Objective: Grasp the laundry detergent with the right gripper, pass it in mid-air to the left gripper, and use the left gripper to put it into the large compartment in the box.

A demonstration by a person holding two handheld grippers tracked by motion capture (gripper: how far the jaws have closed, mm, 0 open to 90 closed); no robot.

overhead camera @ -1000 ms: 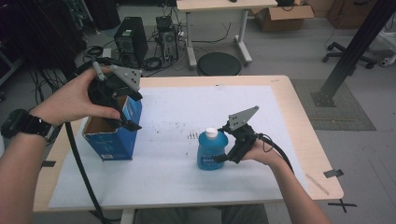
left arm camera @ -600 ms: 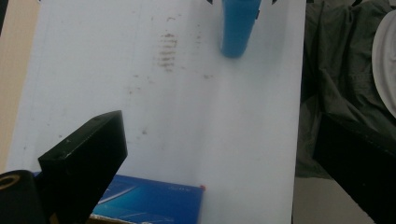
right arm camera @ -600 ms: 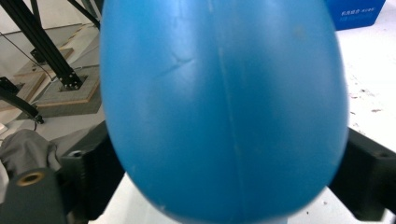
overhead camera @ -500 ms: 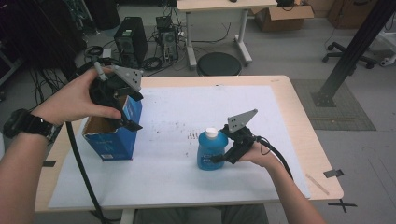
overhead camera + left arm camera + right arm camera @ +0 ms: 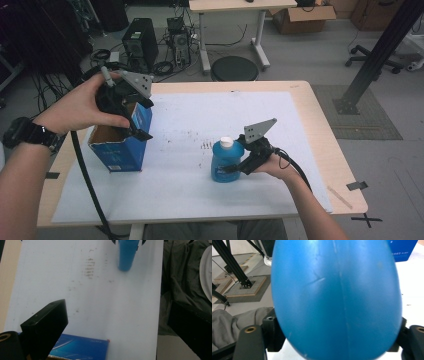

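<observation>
A blue bottle [image 5: 226,162] with a white cap stands upright on the white sheet, right of centre. My right gripper [image 5: 235,167] reaches it from the right; its jaws have just been closing and now press on the bottle's [image 5: 334,297] two sides. An open blue cardboard box [image 5: 117,150] stands at the left. My left gripper [image 5: 136,127] hangs over the box's right top edge with its jaws wide open. Between those jaws I see bare sheet, the box edge [image 5: 80,350] and, farther off, the bottle [image 5: 127,255].
The white sheet [image 5: 190,200] covers most of the wooden table. Behind the table are a black round stool [image 5: 235,68], a computer tower [image 5: 140,45] with cables, and a second table. A black slanted post [image 5: 372,60] stands at the right. Grey cloth [image 5: 180,277] lies past the table edge.
The right gripper's jaws have drawn in against the blue bottle. Both hands, the bottle and the box have stayed in place.
</observation>
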